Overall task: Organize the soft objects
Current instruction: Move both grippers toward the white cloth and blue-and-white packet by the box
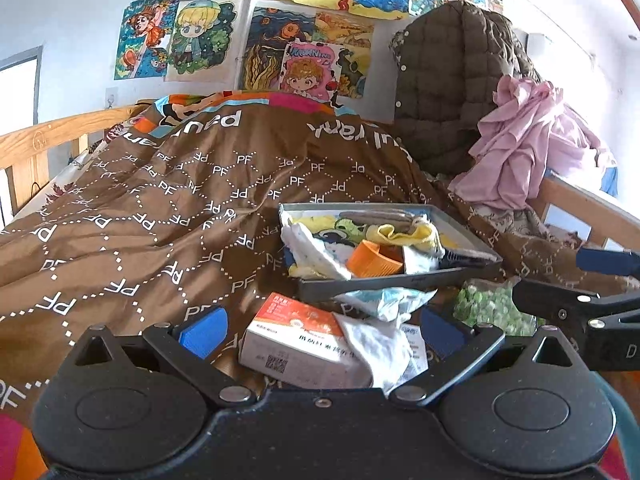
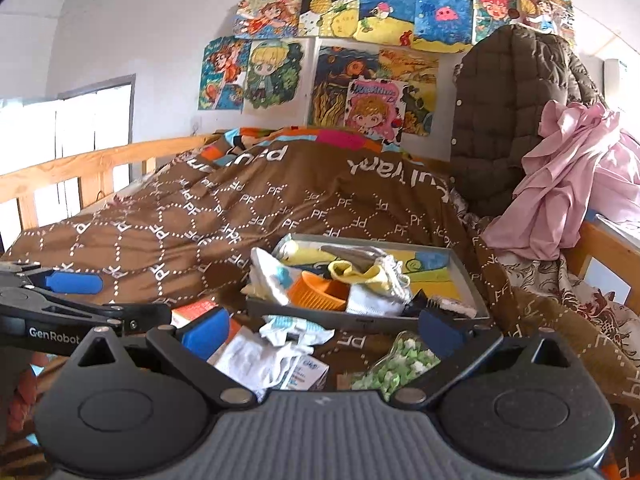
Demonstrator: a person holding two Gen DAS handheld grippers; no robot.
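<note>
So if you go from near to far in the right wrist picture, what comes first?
White crumpled cloth → grey rectangular tray holding an orange ribbed plastic cup → brown patterned quilt → colourful cartoon drawings on the wall.

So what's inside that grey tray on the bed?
The grey tray holds an orange cup on its side, a yellow cloth, white cloths and a dark brush. A colourful picture lines the bottom, mostly covered, so anything beneath the cloths is hidden.

One grey tray, one orange cup, one orange-and-white box, one green-speckled bag, two brushes.
</note>
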